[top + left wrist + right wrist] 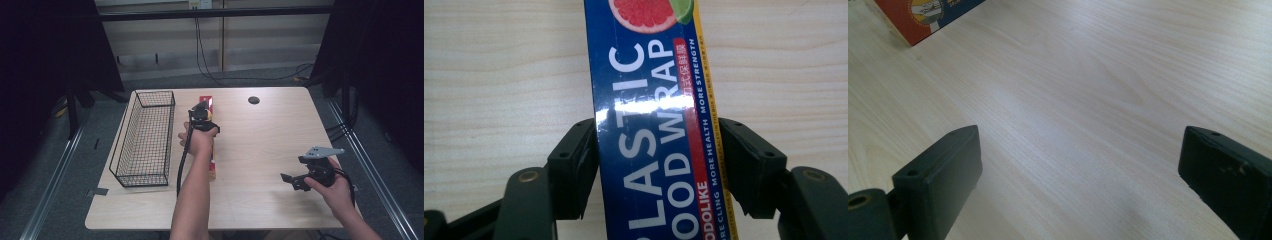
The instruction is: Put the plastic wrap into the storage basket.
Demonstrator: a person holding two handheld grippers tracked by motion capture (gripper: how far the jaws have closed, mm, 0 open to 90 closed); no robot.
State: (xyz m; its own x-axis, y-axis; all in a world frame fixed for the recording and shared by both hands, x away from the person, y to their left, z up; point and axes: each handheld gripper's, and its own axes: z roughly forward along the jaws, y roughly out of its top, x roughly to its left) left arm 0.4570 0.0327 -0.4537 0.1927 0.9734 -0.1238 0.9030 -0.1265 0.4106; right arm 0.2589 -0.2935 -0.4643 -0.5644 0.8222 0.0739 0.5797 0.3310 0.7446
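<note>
Jaws of left gripper (659, 170) tight against plastic wrap box (654, 125) edges.

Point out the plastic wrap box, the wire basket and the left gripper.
plastic wrap box (649, 130), left gripper view, on its blue printed top face.
wire basket (118, 142), high view, on its left wall.
left gripper (659, 165), left gripper view, midway between its fingertips, shut on the box.

The left gripper (659, 165) has its fingers (574, 170) tight against both sides of the plastic wrap box (649, 125), leaving no gap. Bare table (1088, 100) lies between the right gripper's (1080, 175) fingers. A wire basket (145, 137) stands just left of the box.
</note>
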